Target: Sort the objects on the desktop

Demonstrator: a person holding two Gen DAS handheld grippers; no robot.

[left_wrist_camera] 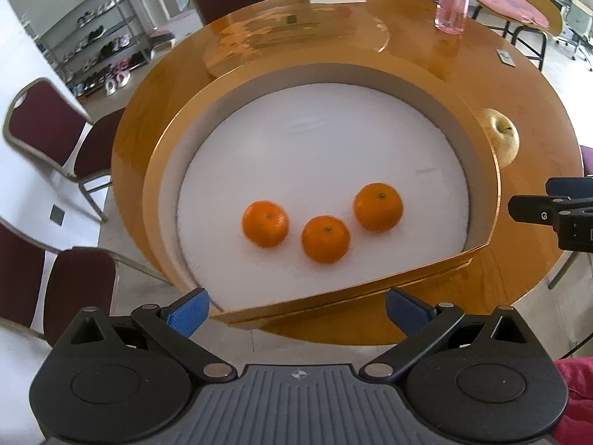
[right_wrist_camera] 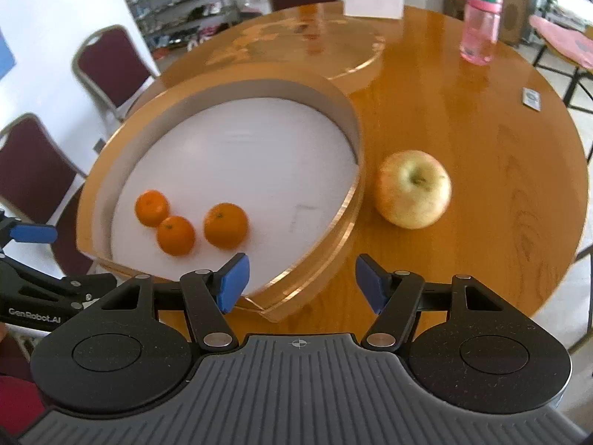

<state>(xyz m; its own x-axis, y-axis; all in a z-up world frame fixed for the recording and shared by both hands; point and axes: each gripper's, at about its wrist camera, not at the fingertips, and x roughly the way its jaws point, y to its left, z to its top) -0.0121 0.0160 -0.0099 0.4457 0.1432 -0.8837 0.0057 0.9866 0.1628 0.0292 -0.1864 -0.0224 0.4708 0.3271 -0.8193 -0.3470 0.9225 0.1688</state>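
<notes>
Three small oranges are seen inside a gold-walled box (left_wrist_camera: 478, 155) with a white floor, set on the round wooden tabletop (right_wrist_camera: 481, 118). In the left wrist view the left orange (left_wrist_camera: 265, 223), middle orange (left_wrist_camera: 325, 239) and right orange (left_wrist_camera: 378, 207) are lined up in the near half of the box floor, near each other but apart; each is glossy, round, with a small dark stem dot on top. In the right wrist view the same three sit at about 8 o'clock on the box floor. A yellow-green apple (right_wrist_camera: 413, 188) with a faint pink blush is placed stem-up on the tabletop just outside the box wall, at 3 o'clock from the box; whether it touches the wall cannot be told. A pink water bottle (right_wrist_camera: 480, 24) is stood upright at the far side of the tabletop, well apart from the box.

The left gripper (left_wrist_camera: 298, 309) is held over the near box edge, aimed at the oranges, jaws spread wide with nothing between the blue pads. The right gripper (right_wrist_camera: 302, 283) is held above the box's near corner, jaws likewise parted and empty; the apple lies ahead at roughly 1 o'clock.
</notes>
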